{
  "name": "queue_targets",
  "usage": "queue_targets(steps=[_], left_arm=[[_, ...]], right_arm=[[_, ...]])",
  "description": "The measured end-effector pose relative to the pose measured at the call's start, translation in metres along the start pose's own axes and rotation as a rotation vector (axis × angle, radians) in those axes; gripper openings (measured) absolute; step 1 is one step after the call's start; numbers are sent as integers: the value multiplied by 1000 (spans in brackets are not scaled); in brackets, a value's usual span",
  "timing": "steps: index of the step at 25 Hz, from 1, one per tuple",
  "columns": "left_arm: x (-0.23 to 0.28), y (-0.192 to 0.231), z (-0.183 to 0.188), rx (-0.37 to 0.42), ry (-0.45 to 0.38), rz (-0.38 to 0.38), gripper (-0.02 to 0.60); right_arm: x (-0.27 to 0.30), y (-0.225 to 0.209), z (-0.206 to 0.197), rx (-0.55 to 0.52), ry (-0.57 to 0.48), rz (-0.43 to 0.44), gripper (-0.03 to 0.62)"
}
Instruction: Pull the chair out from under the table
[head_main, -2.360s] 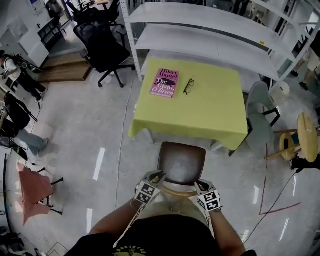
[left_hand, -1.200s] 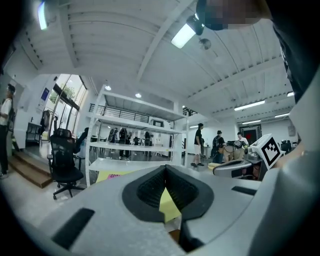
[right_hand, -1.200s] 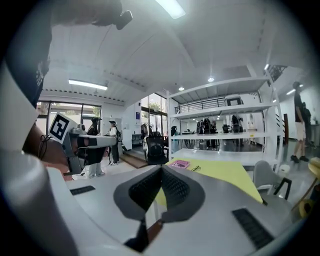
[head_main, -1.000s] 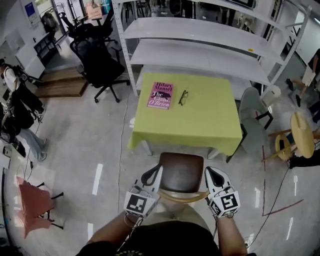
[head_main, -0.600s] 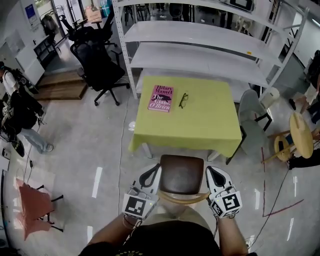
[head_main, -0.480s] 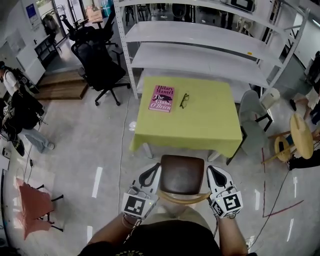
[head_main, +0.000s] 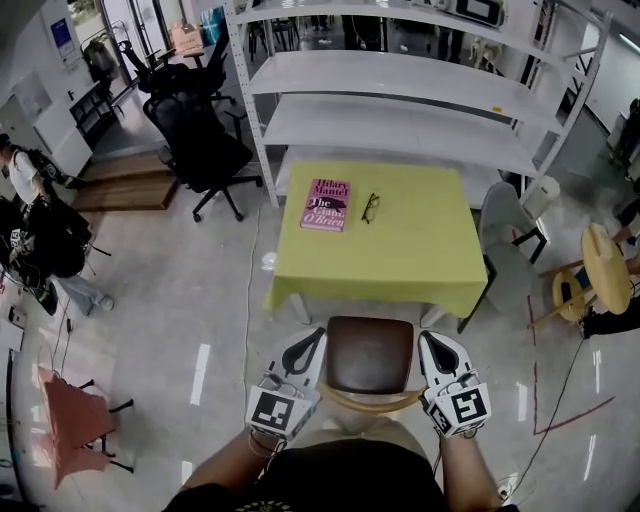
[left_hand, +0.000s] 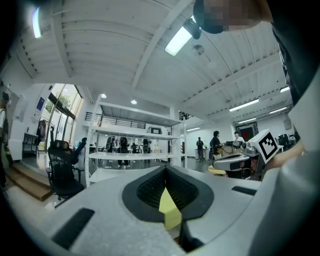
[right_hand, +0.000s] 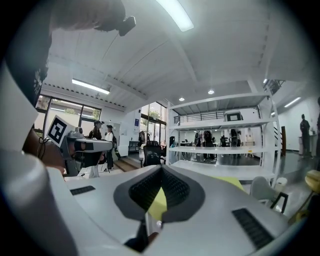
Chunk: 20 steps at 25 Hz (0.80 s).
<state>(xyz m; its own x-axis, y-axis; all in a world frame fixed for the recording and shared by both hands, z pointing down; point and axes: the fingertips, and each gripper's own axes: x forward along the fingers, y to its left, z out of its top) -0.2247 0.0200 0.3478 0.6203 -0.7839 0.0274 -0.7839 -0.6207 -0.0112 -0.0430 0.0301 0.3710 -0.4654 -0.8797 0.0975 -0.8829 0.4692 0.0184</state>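
Flanking the chair (head_main: 370, 352) with the left gripper (head_main: 312, 338) and right gripper (head_main: 430, 340), both clenched empty and raised, no longer down at its backrest as earlier. Standing pulled out, seat just beside the table's (head_main: 400, 270) near edge.

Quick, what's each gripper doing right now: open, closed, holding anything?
Left gripper: closed, holding nothing, beside the chair.
Right gripper: closed, holding nothing, on the chair's other side.
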Motion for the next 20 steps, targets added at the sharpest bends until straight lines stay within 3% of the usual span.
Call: queue_targets(steps=[12,20], left_arm=[[22,2,7,2,23,23,9],[50,-9,-4,23,25,-20,9]], right_arm=[[-1,-15,8,0,-17,3,11],[13,-33,5,2,-22,29,11]])
